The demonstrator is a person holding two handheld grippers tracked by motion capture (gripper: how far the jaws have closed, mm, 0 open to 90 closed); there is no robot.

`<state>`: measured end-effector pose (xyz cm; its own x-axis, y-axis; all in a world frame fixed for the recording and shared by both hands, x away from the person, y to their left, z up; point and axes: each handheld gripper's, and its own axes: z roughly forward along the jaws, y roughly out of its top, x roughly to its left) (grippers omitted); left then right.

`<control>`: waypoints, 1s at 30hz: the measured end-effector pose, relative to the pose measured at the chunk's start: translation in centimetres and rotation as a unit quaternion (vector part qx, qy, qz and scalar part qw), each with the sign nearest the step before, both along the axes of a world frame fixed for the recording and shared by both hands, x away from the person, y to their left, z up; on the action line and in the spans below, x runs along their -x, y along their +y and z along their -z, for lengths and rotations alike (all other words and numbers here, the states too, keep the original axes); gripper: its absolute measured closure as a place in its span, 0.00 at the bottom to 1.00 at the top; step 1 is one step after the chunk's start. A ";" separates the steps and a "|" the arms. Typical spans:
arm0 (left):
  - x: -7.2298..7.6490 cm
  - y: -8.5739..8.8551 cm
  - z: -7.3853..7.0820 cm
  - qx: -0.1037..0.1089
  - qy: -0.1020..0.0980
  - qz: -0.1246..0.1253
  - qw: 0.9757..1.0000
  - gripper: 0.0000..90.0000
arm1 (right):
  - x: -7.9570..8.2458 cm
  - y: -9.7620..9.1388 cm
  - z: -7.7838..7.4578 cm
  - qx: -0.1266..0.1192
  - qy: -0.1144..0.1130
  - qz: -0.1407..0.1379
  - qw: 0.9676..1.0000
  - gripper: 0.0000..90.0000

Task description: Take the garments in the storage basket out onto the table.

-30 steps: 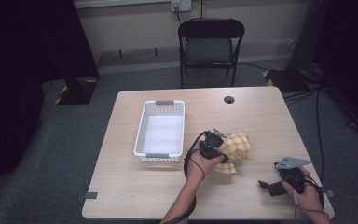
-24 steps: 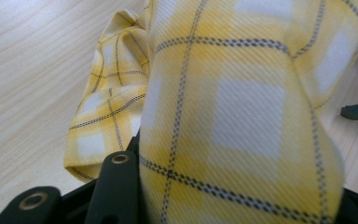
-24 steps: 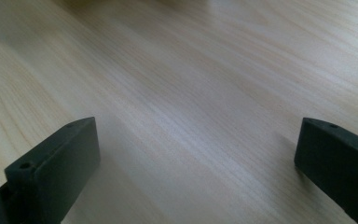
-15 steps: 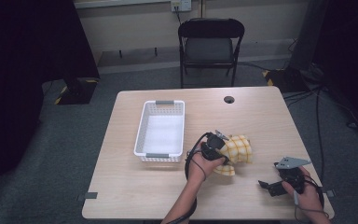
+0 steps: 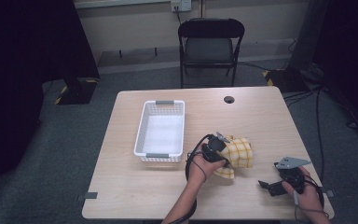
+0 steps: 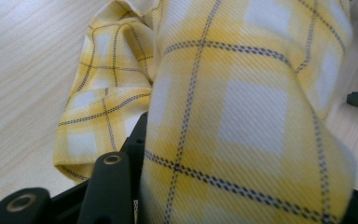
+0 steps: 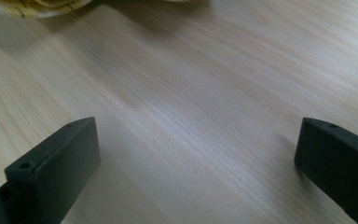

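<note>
- The yellow checked cloth [image 5: 239,155] lies bunched on the wooden table [image 5: 261,121], toward its near edge, just to the right of the white basket [image 5: 161,130] and apart from it.
- The left gripper [image 5: 218,148] sits at the cloth's left side, held by the person's left hand [image 5: 200,168], whose forearm comes up from the near edge.
- In the left gripper view a thick fold of the cloth [image 6: 242,112] stands between the black jaws and drapes over them, with the rest of the fabric spilling onto the table behind.
- The left jaws have just been opening, with the cloth between them; the fabric covers the pads, so whether they press on it cannot be told.
- The right gripper [image 5: 272,185] rests low near the table's right front corner, well apart from the cloth, in the right hand [image 5: 303,191].
- In the right gripper view its jaws stand spread wide over bare wood, holding nothing; an edge of the cloth [image 7: 37,8] shows at the top of that view.
- A black folding chair [image 5: 209,46] stands beyond the far side of the table.
</note>
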<state>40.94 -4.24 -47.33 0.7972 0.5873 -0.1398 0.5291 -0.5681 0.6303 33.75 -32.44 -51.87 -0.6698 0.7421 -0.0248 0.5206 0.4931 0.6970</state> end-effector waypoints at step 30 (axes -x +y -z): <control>0.7 0.3 0.6 -0.020 -0.012 0.013 1.000 0.37 | 0.0 0.0 0.0 0.000 0.000 0.000 1.000 0.00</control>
